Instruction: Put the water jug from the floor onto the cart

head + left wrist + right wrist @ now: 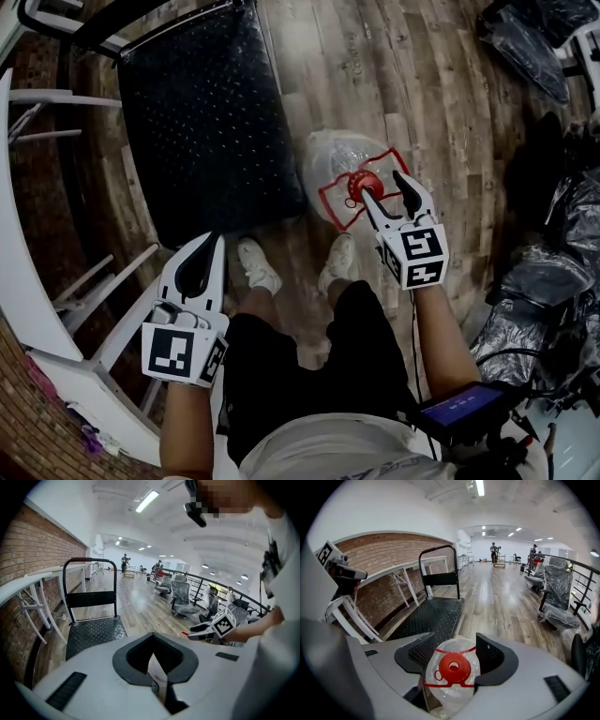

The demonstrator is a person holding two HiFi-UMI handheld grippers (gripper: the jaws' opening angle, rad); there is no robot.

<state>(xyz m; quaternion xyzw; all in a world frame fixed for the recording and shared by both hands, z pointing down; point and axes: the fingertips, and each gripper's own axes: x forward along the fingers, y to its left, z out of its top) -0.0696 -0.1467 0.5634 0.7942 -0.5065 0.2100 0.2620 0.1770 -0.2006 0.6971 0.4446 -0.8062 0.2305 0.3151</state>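
Water jug [333, 155], near side hidden behind right hand-held gripper [382, 184]

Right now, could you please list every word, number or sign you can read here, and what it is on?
No words or numbers can be read.
Cubes on the left gripper and right gripper: black-and-white square patterns only.
The screen by the right forearm: too small to read.

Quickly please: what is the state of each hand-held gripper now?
Left hand-held gripper: closed, empty.
Right hand-held gripper: open around the red cap of the water jug, not gripping.
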